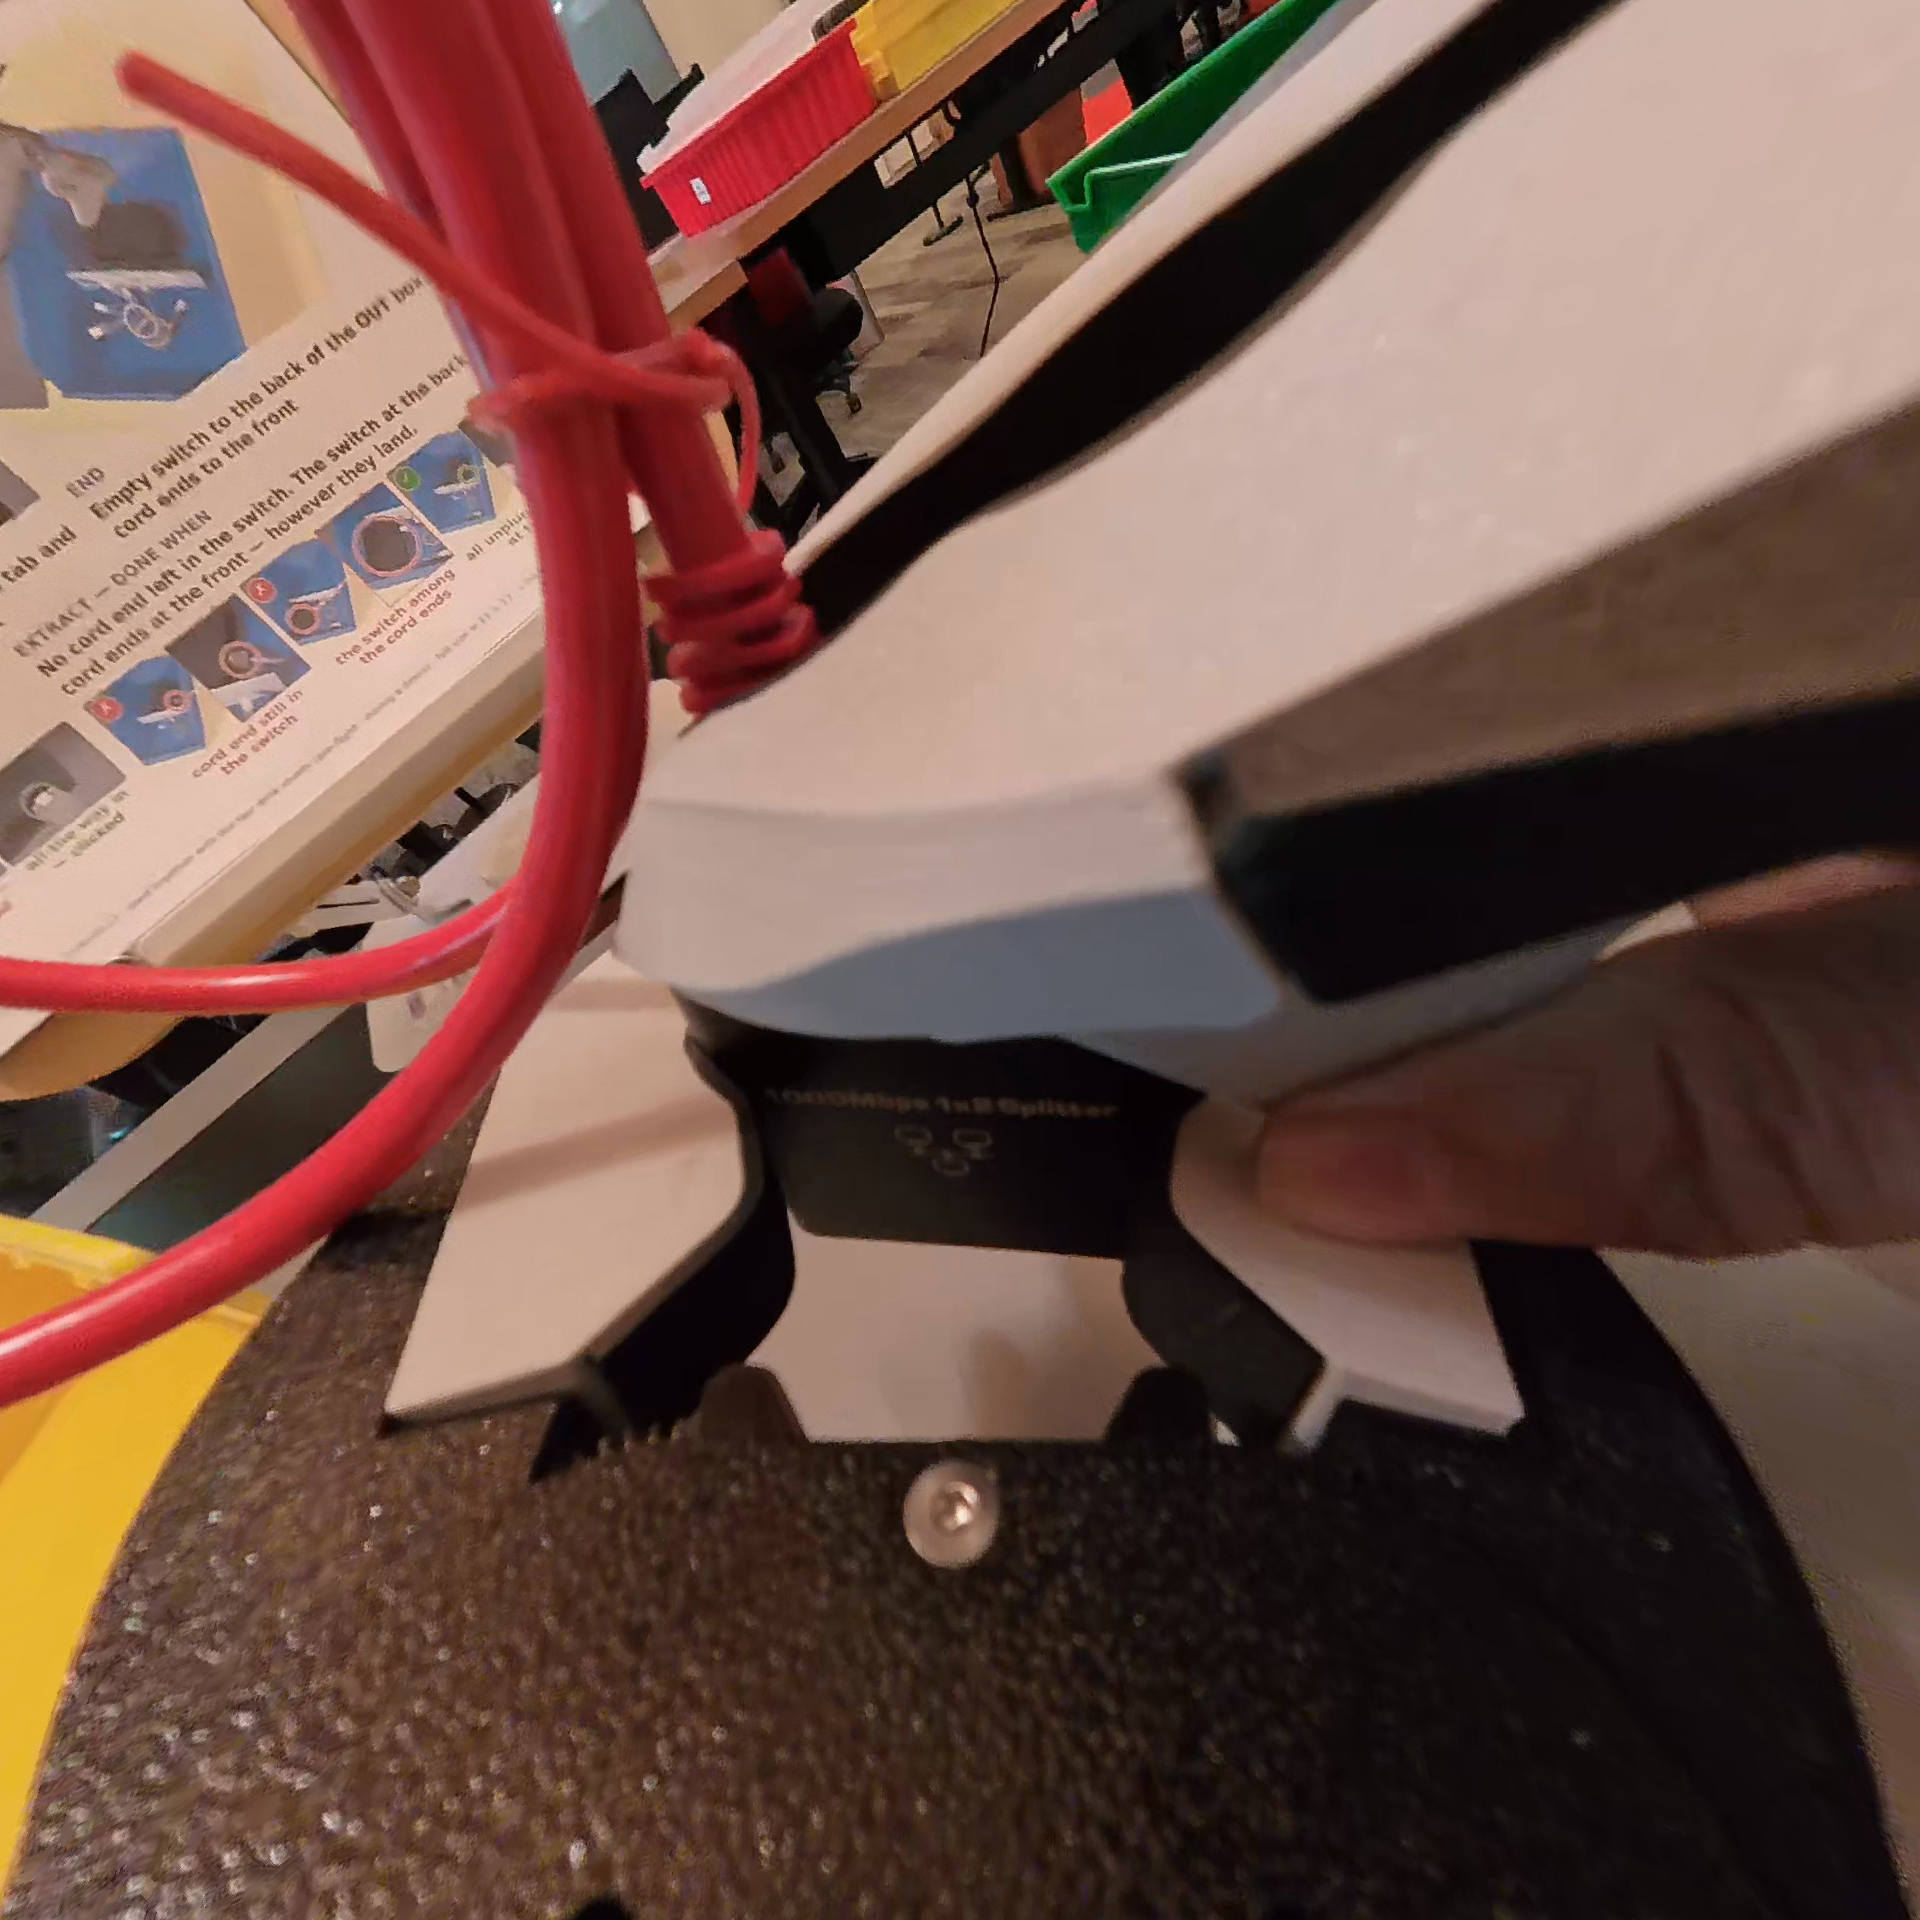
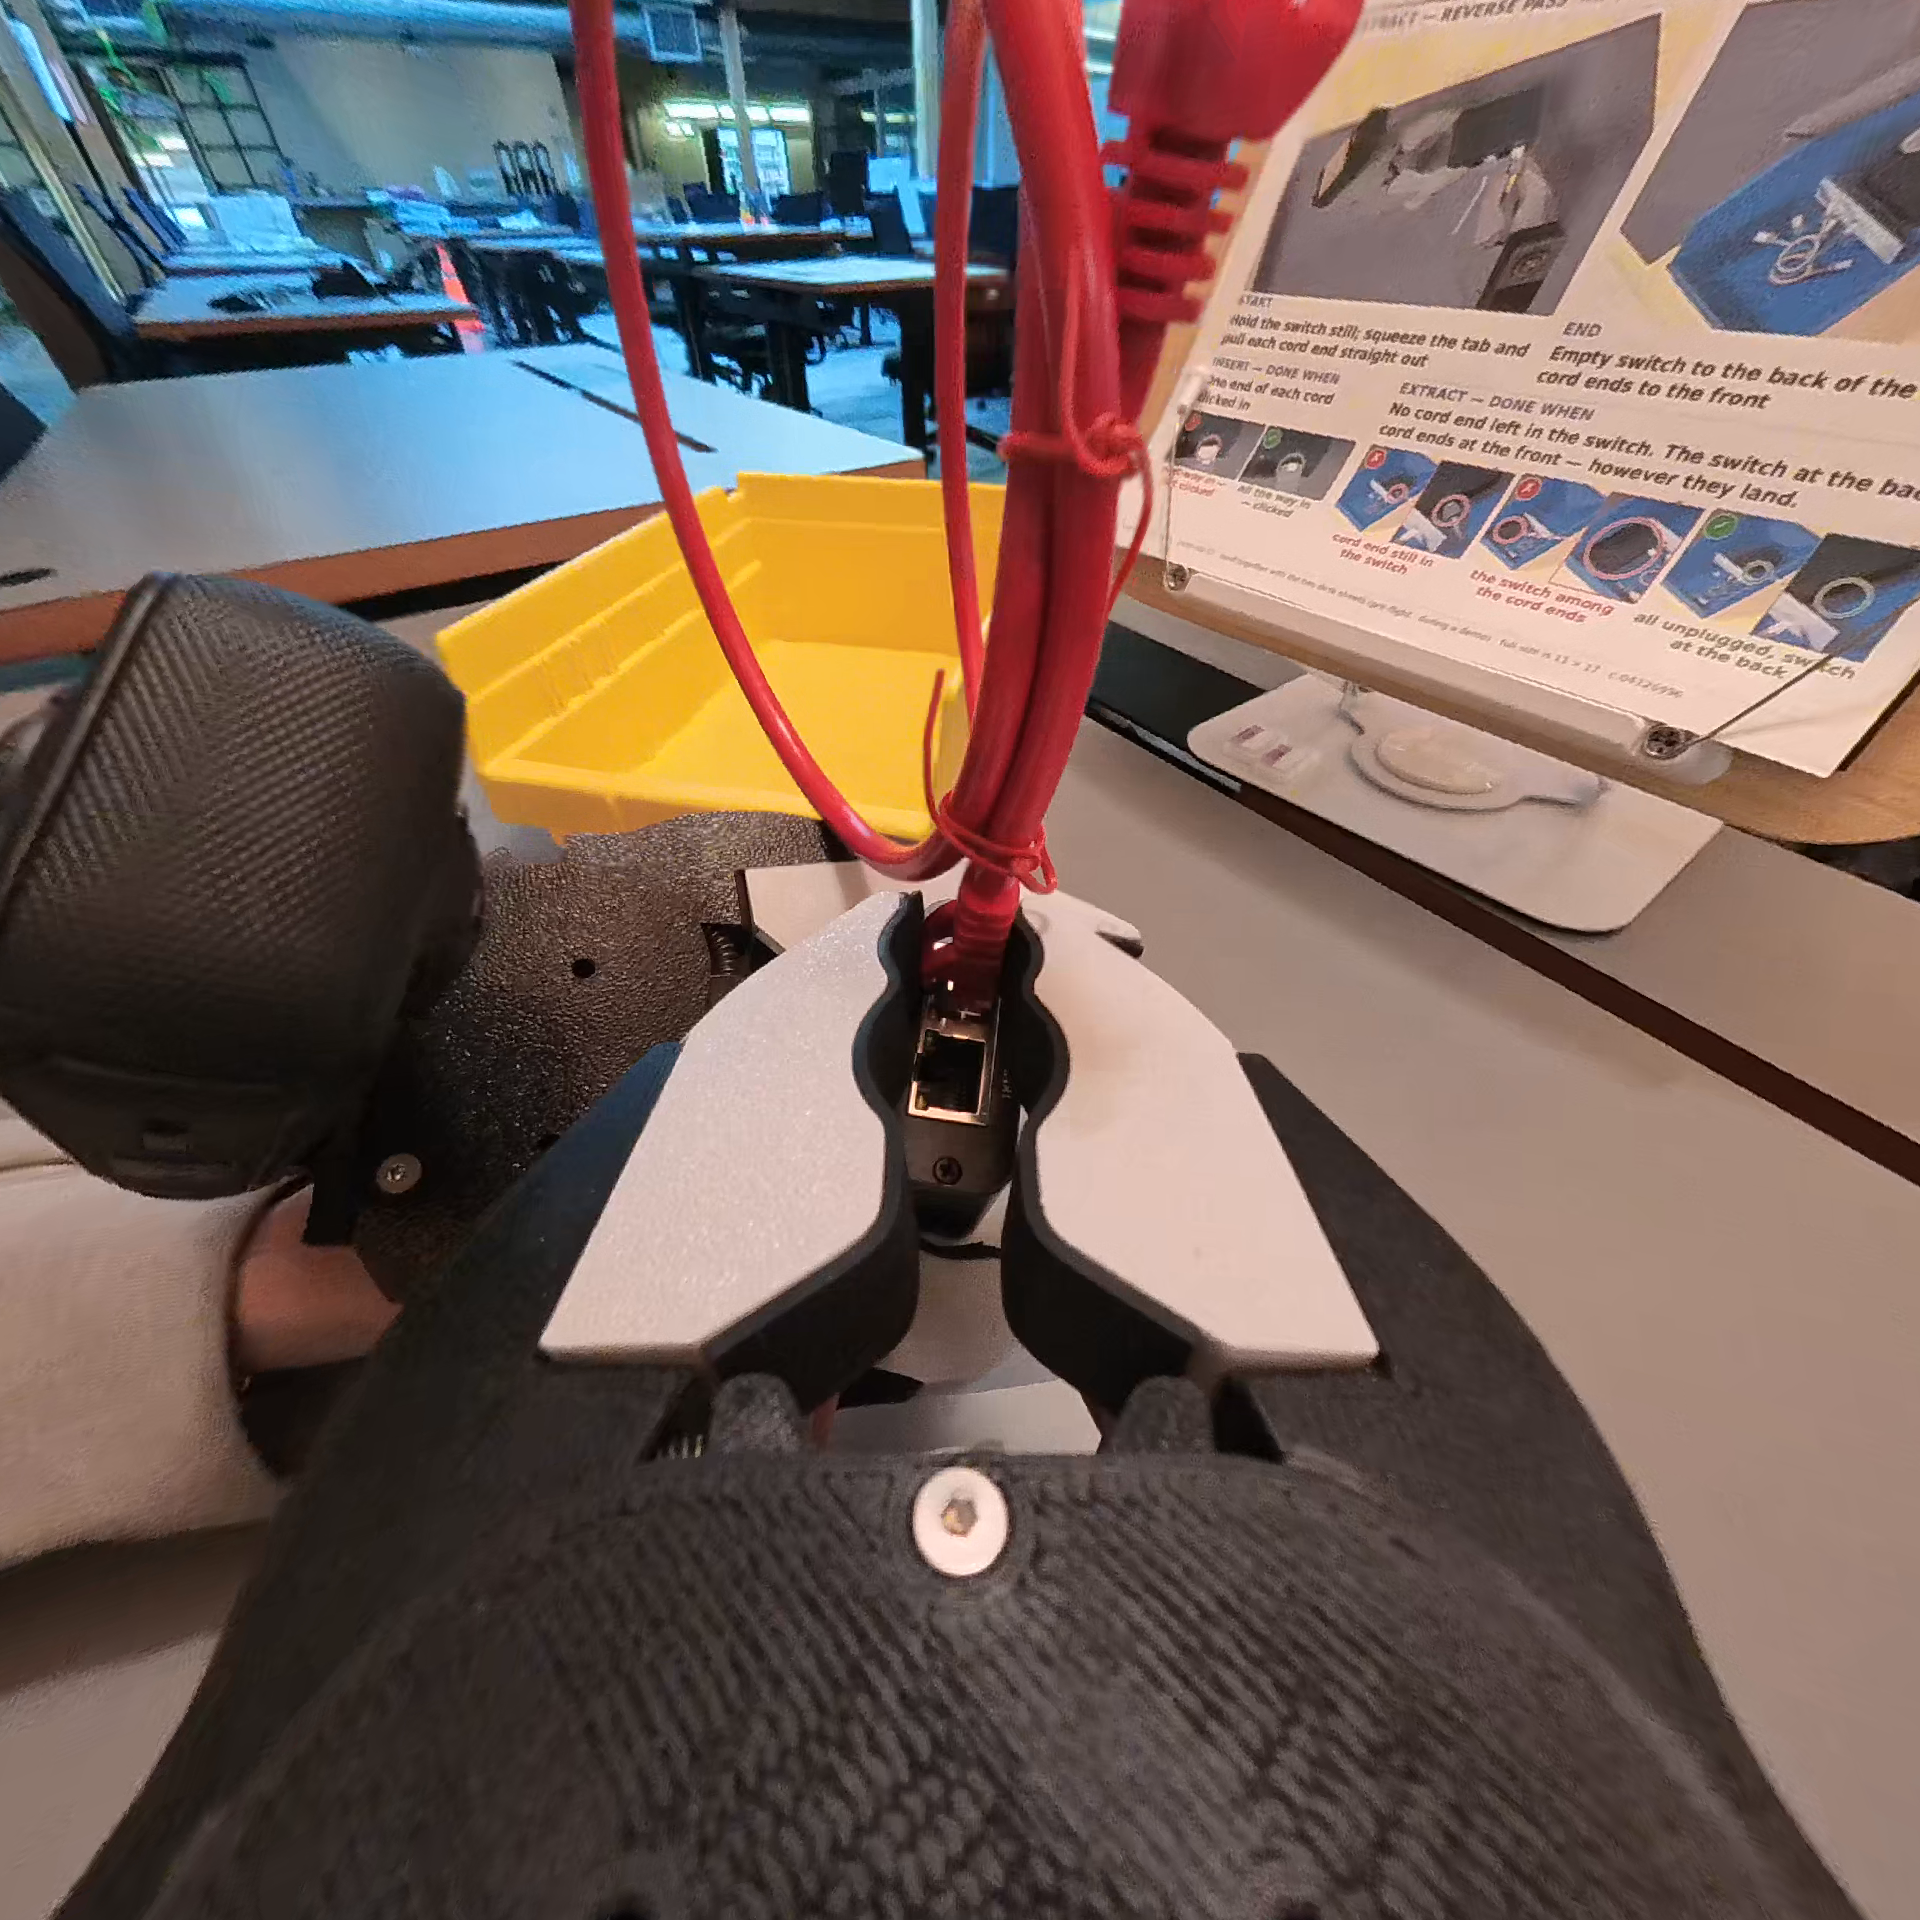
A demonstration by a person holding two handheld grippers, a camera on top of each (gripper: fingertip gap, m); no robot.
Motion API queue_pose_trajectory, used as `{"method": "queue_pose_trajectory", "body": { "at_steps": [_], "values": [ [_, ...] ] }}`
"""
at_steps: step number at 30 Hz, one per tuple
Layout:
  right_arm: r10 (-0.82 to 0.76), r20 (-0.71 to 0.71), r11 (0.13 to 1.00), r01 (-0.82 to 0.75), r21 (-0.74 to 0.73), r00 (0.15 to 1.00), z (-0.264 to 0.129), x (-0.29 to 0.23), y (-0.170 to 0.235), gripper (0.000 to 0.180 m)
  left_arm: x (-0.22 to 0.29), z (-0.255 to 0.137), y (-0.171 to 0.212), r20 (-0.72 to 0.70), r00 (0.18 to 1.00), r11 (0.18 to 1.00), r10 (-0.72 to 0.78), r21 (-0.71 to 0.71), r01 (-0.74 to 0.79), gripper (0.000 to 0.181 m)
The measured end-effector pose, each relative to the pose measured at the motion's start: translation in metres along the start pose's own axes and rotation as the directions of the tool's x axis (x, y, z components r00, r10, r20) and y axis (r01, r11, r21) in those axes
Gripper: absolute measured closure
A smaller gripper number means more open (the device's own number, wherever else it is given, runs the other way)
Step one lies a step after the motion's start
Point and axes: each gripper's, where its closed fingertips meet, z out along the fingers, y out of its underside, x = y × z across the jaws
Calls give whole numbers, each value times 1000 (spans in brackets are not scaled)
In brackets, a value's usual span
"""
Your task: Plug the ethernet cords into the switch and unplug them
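The small black switch (image 2: 951,1117) is clamped between my right gripper's (image 2: 971,966) white fingers (image 2: 769,1143), with one empty port facing the camera. A red ethernet cord (image 2: 1039,623) has one plug (image 2: 977,925) in the port above it. Its tied bundle rises upward and a second red plug (image 2: 1174,208) hangs free at the top. In the left wrist view the switch (image 1: 956,1174) sits between my left gripper's (image 1: 945,1122) fingers (image 1: 582,1247), which close on its sides. The right gripper's fingers (image 1: 1299,623) cross above it, with the red plug (image 1: 727,623) between them.
A yellow bin (image 2: 748,665) stands just behind the grippers and shows at the left edge of the left wrist view (image 1: 94,1403). An instruction board (image 2: 1558,416) on a white stand is at the right. A hand (image 1: 1610,1091) holds the right gripper. Red and green bins (image 1: 769,135) lie on far tables.
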Motion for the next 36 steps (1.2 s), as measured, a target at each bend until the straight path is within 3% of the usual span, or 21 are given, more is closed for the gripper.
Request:
{"method": "queue_pose_trajectory", "body": {
  "at_steps": [16, 20, 36],
  "values": [
    [-90, -37, 996, 90, -12, 995, -4, 2, -1, 164, 2, 1, -4, 4, 1000, 1000, 6, 3, -6, 103],
    [-21, -23, 1000, 21, 8, 1000, -7, 6, 3, 164, 6, 4, -3, -2, 1000, 1000, 7, 4, -7, 103],
    [-43, -62, 998, 41, -41, 997, -9, 8, 15, 164, 19, 7, 6, -62, 998, 1000, -4, -21, 3, 102]
  ]
}}
